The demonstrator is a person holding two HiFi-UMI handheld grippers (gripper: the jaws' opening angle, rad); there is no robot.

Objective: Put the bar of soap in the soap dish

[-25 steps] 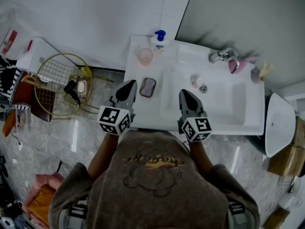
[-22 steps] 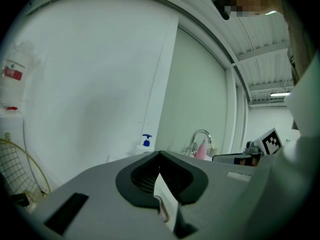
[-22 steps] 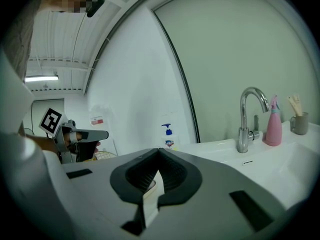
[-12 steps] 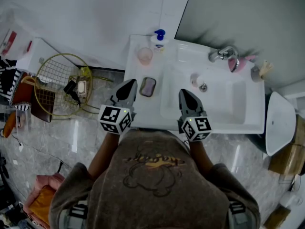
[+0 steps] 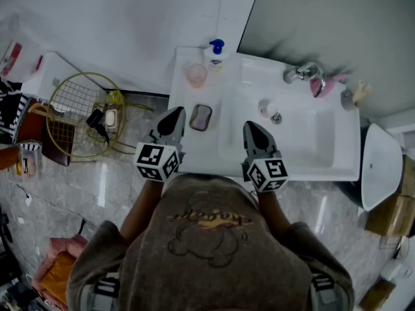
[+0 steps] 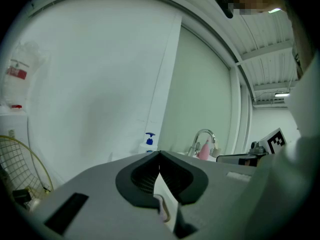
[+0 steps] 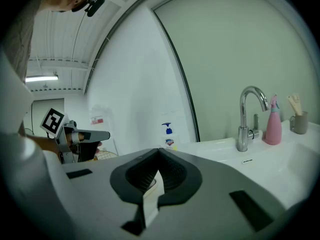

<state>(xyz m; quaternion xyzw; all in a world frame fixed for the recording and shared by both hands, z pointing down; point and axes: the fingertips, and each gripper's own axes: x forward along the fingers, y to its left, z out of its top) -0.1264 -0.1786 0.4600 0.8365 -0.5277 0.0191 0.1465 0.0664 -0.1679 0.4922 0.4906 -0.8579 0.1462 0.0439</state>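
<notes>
While you hold both grippers over front edge of counter (image 5: 187, 99), left gripper (image 5: 174, 114) has jaws pressed together, nothing between. Right gripper (image 5: 250, 127) the same: tips meeting, empty, over near rim of basin (image 5: 311, 141). Soap dish (image 5: 201, 117) sits on counter left of basin, just ahead of your left tips, untouched. Mauve inside dark rim: bar or bare dish, cannot tell. Small white lump (image 5: 266, 109) lies in basin beside drain. Pink cup (image 5: 197, 76) and blue pump bottle (image 5: 217, 54) stand behind dish.
</notes>
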